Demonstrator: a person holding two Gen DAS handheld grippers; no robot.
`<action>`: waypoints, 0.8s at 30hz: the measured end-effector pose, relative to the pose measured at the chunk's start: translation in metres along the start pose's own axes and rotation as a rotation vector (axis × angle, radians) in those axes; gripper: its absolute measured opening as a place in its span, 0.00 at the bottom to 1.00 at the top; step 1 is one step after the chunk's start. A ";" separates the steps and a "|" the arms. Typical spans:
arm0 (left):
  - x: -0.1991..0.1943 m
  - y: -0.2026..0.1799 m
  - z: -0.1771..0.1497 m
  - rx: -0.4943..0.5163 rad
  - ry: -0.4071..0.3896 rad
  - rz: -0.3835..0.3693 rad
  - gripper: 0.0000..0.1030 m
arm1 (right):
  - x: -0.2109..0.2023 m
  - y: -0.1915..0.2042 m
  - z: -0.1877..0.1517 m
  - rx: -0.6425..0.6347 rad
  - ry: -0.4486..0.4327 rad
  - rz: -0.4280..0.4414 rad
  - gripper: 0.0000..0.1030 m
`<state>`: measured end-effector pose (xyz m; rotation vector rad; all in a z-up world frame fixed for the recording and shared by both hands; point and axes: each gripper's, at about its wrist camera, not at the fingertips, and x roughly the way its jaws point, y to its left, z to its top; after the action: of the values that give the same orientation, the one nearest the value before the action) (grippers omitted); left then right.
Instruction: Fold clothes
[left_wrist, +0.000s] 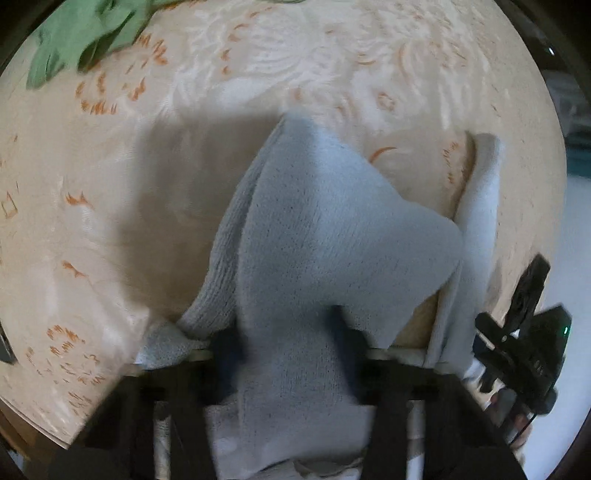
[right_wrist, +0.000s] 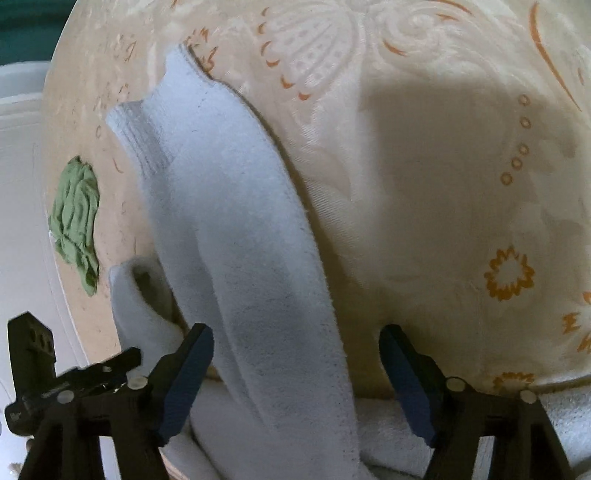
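While straddling the pale blue garment (right_wrist: 240, 240) with the right hand-held gripper (right_wrist: 295, 380) released, jaws wide, clenches the left hand-held gripper (left_wrist: 291, 352) on its bunched fold at six o'clock. Lies from six toward eleven o'clock across the patterned desk (right_wrist: 424, 184), crumpled green cloth (right_wrist: 75, 221) at nine.

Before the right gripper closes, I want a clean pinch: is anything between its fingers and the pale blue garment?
Nothing visible does. The pale blue garment already runs up between the right gripper's open fingers, apart from both. The green cloth lies away by the table's edge.
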<state>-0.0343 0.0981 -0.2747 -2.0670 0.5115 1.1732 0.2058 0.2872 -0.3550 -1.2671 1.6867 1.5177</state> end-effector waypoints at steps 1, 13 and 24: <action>0.002 0.003 0.000 -0.020 -0.005 -0.005 0.15 | 0.000 0.000 -0.002 0.011 -0.014 0.006 0.54; -0.103 0.045 -0.057 -0.063 -0.369 0.056 0.04 | -0.092 -0.005 -0.046 0.048 -0.332 0.035 0.04; -0.225 0.152 -0.149 -0.255 -0.560 0.199 0.04 | -0.265 -0.089 -0.126 0.127 -0.576 -0.149 0.04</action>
<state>-0.1577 -0.1146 -0.0869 -1.7942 0.3075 1.9354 0.4192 0.2490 -0.1384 -0.7674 1.2588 1.4759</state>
